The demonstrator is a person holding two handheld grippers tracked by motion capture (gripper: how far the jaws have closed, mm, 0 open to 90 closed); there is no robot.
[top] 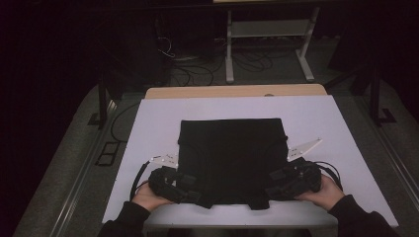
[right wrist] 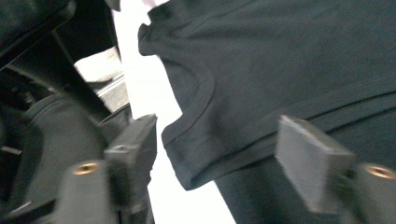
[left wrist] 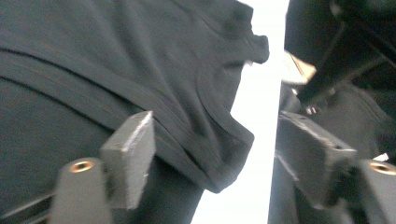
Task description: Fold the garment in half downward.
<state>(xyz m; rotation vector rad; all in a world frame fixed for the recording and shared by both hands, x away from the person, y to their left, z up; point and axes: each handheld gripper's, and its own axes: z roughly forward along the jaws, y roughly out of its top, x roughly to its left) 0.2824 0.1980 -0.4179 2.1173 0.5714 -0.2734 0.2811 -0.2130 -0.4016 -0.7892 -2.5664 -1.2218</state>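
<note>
You are resting the folded black T-shirt (top: 231, 160) on the table (top: 316, 116); left gripper (top: 190, 190) and right gripper (top: 272, 185) are standing open at its near edge, gripping nothing; further folds are likely remaining.

Garment (top: 230, 158) on table (top: 316, 118)

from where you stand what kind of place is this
Probably a lab or workshop recording station: a white-covered table with a folded black garment, loose cables on the floor, and a white metal stand behind.
</note>
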